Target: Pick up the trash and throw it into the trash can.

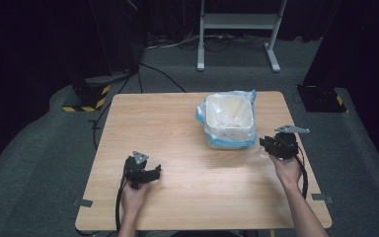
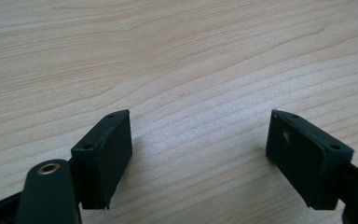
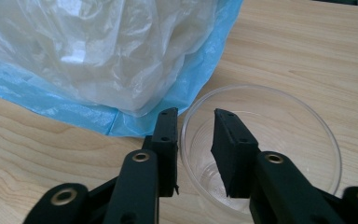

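Straddling the rim of the clear plastic cup, the right hand-held gripper has one jaw inside and one outside, not yet clamped. The cup stands on the counter just beside the lined bin. Close gently to avoid crushing. The left hand-held gripper rests apart.

High view overhead, facing forward-down; gripper views close, low; all share table.

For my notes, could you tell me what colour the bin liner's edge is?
Light blue on the bin liner, clearest in the right gripper view.
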A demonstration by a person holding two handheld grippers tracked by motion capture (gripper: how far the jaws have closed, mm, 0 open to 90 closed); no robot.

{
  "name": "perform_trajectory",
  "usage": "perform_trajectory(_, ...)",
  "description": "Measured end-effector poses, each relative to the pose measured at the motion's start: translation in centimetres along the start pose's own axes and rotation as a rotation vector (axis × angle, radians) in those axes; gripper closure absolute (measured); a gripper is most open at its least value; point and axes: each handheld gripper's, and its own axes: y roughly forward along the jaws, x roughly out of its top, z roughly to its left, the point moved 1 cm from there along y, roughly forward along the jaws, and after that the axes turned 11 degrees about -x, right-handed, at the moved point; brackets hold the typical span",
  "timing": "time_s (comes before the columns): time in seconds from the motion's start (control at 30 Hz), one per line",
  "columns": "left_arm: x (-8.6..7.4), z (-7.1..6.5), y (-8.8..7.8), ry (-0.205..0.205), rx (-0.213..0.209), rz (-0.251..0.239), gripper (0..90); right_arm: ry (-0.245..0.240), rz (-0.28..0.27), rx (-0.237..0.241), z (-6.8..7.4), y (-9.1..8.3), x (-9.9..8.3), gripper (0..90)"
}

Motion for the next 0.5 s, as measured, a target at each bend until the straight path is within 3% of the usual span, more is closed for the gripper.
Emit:
perform_trajectory(0.2, 0.00, 0.01, -0.01, 0.002, 0.000, 0.000, 22.3, -0.020, 0.030, 0.014, 0.20, 0.49, -0.15, 79.2)
perform_trajectory(0.5, 0.00, 0.01, -0.01, 0.002, 0.000, 0.000, 22.3, -0.053, 0.002, -0.006, 0.15, -0.04, -0.10, 83.2)
